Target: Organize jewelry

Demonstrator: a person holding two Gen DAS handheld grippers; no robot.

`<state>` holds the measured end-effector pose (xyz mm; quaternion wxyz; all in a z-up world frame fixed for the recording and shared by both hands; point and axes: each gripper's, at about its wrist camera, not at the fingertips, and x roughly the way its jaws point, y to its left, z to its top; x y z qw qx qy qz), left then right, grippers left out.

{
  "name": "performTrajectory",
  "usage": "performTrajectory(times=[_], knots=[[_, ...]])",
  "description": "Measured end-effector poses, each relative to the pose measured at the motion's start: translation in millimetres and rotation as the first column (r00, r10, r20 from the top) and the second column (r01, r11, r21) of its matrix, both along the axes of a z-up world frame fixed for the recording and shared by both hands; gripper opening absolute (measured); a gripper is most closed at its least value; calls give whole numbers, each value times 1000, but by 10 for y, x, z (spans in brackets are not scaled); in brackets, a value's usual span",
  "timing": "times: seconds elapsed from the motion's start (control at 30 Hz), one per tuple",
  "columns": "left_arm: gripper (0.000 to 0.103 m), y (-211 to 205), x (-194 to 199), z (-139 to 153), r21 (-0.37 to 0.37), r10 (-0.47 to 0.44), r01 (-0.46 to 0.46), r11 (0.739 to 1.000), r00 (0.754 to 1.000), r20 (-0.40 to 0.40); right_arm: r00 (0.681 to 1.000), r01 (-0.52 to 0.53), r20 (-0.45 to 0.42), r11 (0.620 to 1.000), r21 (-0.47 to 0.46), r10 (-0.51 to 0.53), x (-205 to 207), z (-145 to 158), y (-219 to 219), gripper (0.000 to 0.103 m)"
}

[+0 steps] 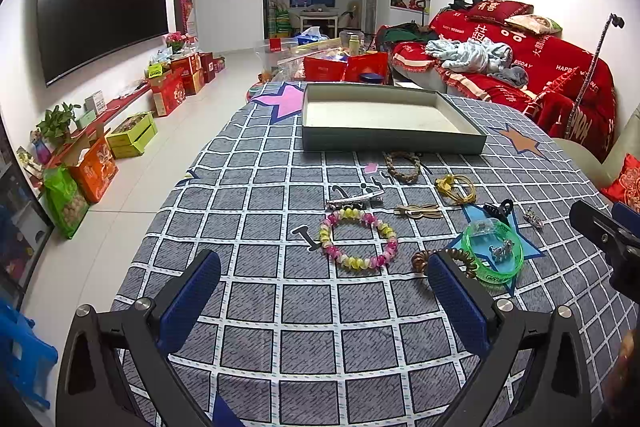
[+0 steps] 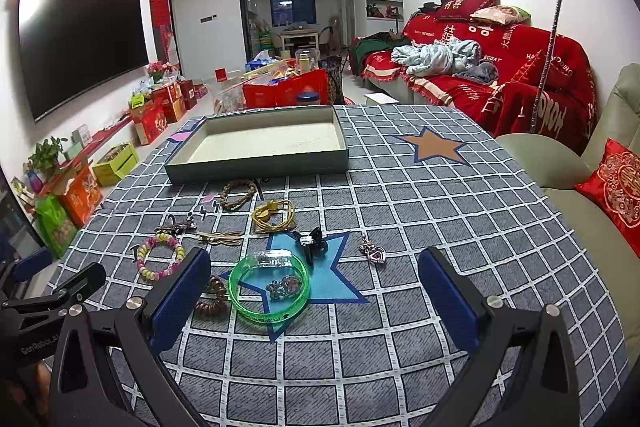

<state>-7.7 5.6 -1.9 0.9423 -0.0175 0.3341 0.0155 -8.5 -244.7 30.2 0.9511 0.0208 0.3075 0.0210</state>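
On the table (image 1: pixel 248 307), left wrist view: task looks barely started, nothing sorted yet. Grey-green tray (image 1: pixel 390 143) sits toward the far edge, empty inside as far as shown. All jewelry lies loose on the checked cloth between the tray and the near edge: braided band (image 1: pixel 404 167) just in front of the tray, yellow hair tie (image 1: pixel 456 187) to its right, metal hair clip (image 1: pixel 354 198), beige bow clip (image 1: pixel 418 211), pink-yellow bead bracelet (image 1: pixel 358 239) mid-table, brown spiral tie (image 1: pixel 420 261) touching the green bangle (image 1: pixel 493 251), a small brooch (image 1: pixel 502 249) lying inside the bangle's ring, black claw clip (image 1: pixel 498 209) behind it, silver pendant (image 1: pixel 534 217) toward the right edge. Left tongs (image 1: pixel 324 299) spread wide, holding nothing, hovering above the near part with the bead bracelet ahead.

Right wrist view: same state. Tray (image 2: pixel 256 169) empty, bare pale floor. Green bangle (image 2: pixel 269 293) directly ahead with brooch (image 2: pixel 283 286) inside its ring, spiral tie (image 2: pixel 210 301) at its left, claw clip (image 2: pixel 310 241) behind, heart pendant (image 2: pixel 374 253) lying apart to the right. Right tongs (image 2: pixel 314 307) wide open, empty, above the near edge.

Judgement: every piece left to move into the tray; zero done.
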Motion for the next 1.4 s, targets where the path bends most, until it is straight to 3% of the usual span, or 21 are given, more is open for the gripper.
performTrajectory(times=[1.07,1.4], knots=[[103,-40,30,-45,-6,-5,4,1000,1000,-23,1000,2,-17,1000,12,-2,36,-73,-16,103],[103,1,109,-123,-20,-22,20,1000,997,-78,999,10,-44,1000,16,-9,69,-135,-47,103]])
